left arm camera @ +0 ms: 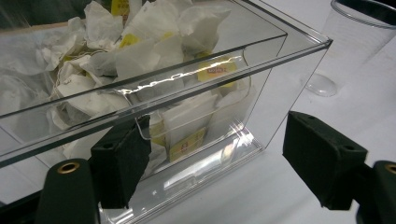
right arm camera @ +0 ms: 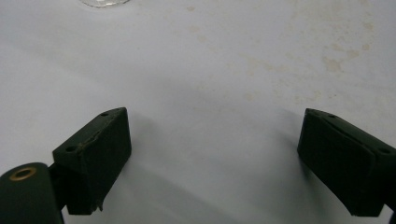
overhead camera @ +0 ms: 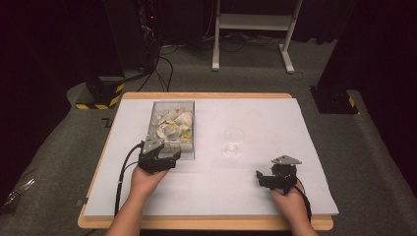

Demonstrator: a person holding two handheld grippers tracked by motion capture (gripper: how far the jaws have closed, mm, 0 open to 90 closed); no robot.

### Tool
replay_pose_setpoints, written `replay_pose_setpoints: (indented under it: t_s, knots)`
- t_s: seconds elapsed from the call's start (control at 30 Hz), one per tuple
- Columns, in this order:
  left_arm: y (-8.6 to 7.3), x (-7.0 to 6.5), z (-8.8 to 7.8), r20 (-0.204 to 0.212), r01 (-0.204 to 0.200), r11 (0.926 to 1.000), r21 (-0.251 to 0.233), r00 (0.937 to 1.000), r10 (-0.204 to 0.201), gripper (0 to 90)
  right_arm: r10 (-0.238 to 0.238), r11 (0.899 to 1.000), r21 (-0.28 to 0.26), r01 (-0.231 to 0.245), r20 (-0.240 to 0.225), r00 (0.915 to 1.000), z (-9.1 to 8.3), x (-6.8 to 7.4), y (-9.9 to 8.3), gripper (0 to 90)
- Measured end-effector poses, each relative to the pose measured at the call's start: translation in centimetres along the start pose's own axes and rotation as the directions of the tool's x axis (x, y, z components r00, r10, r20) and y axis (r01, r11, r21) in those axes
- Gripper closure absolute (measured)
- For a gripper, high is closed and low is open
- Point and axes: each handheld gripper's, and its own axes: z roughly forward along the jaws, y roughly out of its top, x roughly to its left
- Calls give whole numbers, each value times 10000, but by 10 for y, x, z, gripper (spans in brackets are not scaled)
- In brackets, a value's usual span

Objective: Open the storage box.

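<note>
Nothing has been lifted yet, by the look of it: the tea bags (left arm camera: 154, 51) all sit heaped in the clear box (overhead camera: 173, 129) on the left of the worktop (overhead camera: 275, 191), and the plastic cup (overhead camera: 233, 141) to its right looks empty. The left claw (overhead camera: 169, 158) is spread wide at the box's near end, holding nothing. The right claw (overhead camera: 261, 179), equally wide and empty, rests low near the near edge. Bare worktop lies between box, cup and right claw; the box's tall walls call for entry from above.
</note>
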Motion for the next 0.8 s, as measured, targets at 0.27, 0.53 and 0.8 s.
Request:
replay_pose_setpoints:
  t_s: [0.27,0.53,0.8]
  knots:
    - [-2,1,-2,27,4,10000,-53,10000,-4,258,0,10000,0,0,2,10000,0,0,0,96]
    - [-5,0,-5,30,31,9999,-153,10000,-31,276,-2,10000,0,2,2,10000,0,0,0,96]
    - [-8,-1,-7,-107,74,9996,-255,9999,-76,313,11,10000,-4,-11,2,10000,0,0,0,96]
